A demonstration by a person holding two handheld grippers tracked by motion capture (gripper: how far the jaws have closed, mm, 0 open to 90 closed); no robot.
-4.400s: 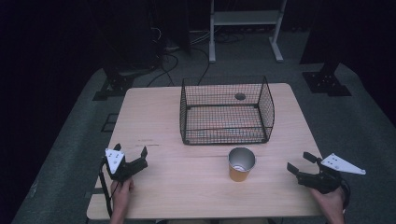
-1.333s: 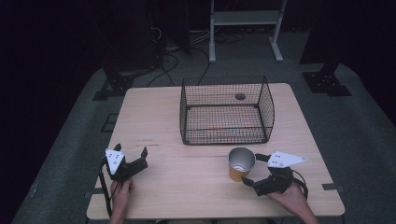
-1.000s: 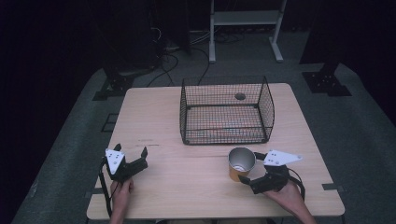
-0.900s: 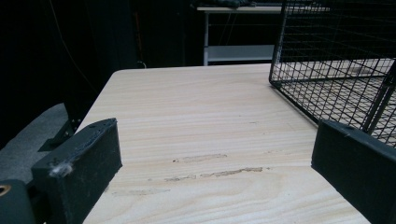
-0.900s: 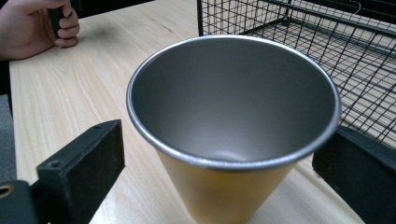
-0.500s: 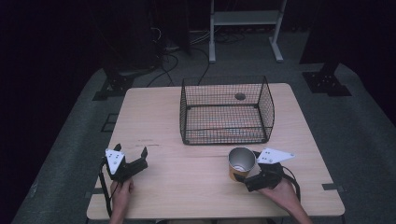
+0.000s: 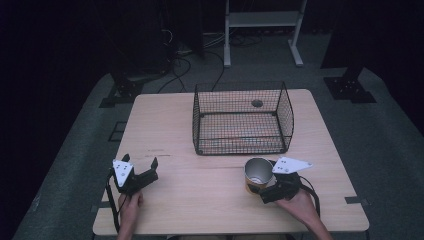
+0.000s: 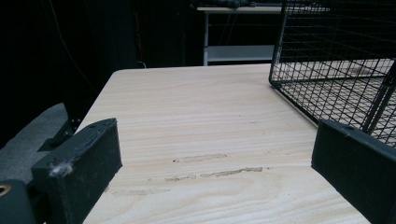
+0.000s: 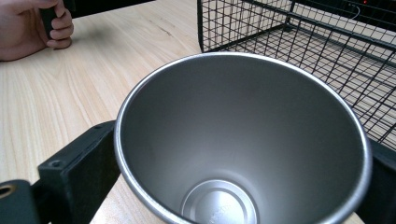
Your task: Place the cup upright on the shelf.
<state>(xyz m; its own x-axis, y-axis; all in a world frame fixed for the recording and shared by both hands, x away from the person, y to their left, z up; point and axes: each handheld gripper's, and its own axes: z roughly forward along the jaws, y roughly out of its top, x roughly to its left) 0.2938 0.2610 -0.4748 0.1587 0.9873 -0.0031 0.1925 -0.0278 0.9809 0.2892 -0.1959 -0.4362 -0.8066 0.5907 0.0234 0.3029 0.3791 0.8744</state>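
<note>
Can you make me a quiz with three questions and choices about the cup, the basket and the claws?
1. Where is the metal cup?
A. Inside the wire basket
B. On the table, between the right claw's jaws
C. On the floor

2. How many wire baskets stand on the table?
A. One
B. Two
C. Three

3. What is inside the cup?
A. Water
B. A ball
C. Nothing

Answers: 1 B, the right claw has a jaw on each side of the cup, in front of the basket. 2 A, the high view shows a single black basket. 3 C, the right gripper view looks down to its bare metal bottom. The left claw rests open, far from the cup.
</note>
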